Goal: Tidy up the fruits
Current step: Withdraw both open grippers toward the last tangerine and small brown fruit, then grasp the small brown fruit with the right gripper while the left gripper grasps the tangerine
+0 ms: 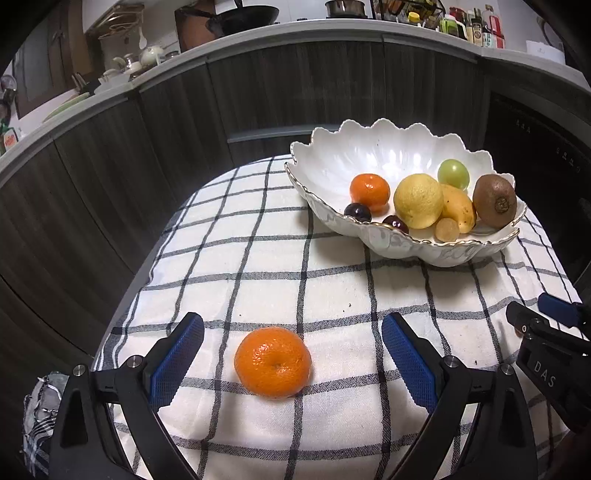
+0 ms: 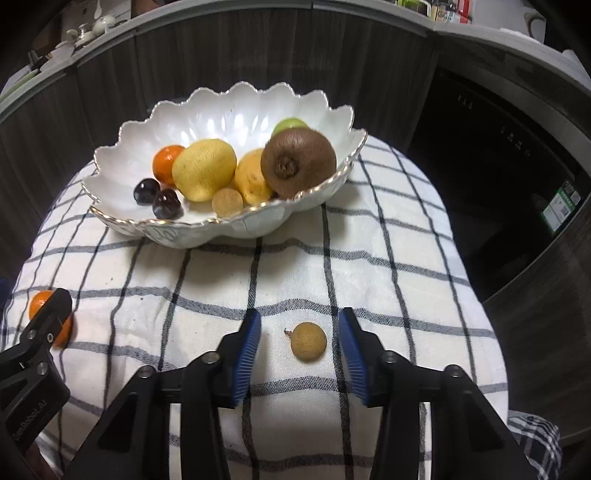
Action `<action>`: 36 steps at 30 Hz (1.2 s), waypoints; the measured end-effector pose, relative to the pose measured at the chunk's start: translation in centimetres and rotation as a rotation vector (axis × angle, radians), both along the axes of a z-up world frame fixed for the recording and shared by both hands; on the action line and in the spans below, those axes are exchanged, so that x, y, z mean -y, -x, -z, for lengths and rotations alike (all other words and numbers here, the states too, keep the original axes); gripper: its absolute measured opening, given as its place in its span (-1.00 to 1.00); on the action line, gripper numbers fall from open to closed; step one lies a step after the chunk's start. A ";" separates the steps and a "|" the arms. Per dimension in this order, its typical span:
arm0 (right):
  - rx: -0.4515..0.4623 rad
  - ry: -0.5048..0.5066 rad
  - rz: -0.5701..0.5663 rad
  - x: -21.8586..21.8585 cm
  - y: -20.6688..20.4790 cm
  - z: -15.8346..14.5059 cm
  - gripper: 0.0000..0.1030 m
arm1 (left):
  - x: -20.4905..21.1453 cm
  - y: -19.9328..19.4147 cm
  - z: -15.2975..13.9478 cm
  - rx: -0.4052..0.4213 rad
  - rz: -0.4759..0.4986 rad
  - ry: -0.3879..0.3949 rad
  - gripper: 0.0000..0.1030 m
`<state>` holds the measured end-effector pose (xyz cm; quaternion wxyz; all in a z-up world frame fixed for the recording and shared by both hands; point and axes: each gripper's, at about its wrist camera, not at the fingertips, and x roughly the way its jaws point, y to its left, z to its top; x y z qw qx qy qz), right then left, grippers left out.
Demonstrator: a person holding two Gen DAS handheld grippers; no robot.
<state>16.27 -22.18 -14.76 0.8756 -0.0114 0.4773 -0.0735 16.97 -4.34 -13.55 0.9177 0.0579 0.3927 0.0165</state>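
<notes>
A white scalloped bowl (image 1: 332,162) (image 2: 122,147) stands at the far side of the checked cloth. It holds a tangerine (image 1: 369,191), a lemon (image 1: 418,200), a kiwi (image 1: 494,200), a green fruit (image 1: 453,173), two dark cherries (image 2: 167,203) and a longan (image 2: 227,202). A loose tangerine (image 1: 272,362) lies on the cloth between the fingers of my open left gripper (image 1: 291,332), untouched. A loose longan (image 2: 308,341) lies between the fingers of my open right gripper (image 2: 299,325), untouched. The right gripper also shows at the right edge of the left wrist view (image 1: 554,325).
The checked cloth (image 1: 332,288) covers a small table with edges close on all sides. Dark cabinet fronts (image 1: 258,92) stand behind it, with a cluttered countertop (image 1: 472,29) above. A dark appliance (image 2: 498,166) stands at the right.
</notes>
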 end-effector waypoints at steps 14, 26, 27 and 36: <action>-0.013 -0.020 0.004 0.6 -0.1 0.9 -0.47 | 0.0 -0.1 0.6 -0.008 0.007 0.000 0.91; 0.065 -0.010 -0.040 -1.3 0.4 -1.9 -0.47 | -1.1 -0.4 1.4 -0.039 -0.026 0.025 0.89; 0.068 -0.012 -0.045 -1.6 0.2 -2.0 -0.47 | -1.3 -0.4 1.5 -0.045 -0.031 0.031 0.88; 0.076 -0.022 -0.074 -3.1 -0.3 -2.3 -0.47 | -2.5 -0.9 2.5 -0.095 -0.036 0.071 0.42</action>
